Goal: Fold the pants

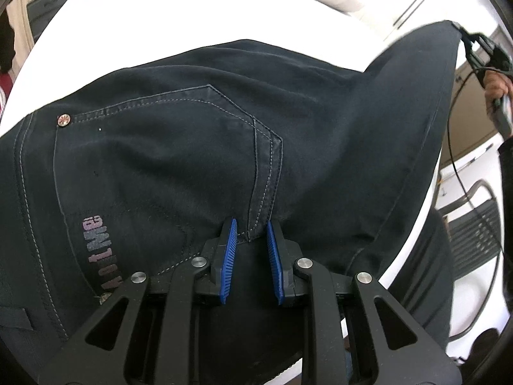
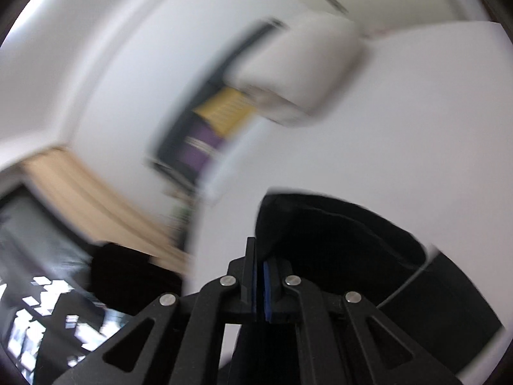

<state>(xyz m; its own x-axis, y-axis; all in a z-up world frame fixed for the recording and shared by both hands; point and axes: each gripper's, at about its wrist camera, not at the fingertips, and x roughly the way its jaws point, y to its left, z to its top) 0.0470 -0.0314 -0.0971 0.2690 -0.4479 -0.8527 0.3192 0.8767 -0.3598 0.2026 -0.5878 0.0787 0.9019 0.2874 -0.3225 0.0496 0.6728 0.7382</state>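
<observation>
The dark denim pants (image 1: 198,160) are lying across the white desk (image 1: 144,19), back pocket up. The left tongs (image 1: 251,234) are standing narrowly apart, straddling the waistband seam at six o'clock, not clamping. At two o'clock the right tongs (image 1: 465,40) are pinching a lifted corner of cloth; their own view shows blue pads (image 2: 265,284) pressed together on dark fabric. This denim looks heavy, limp and unslippery, so the stitched seams and hems are offering the best hold. The right view is smearing badly, and the legs are running out of frame.
</observation>
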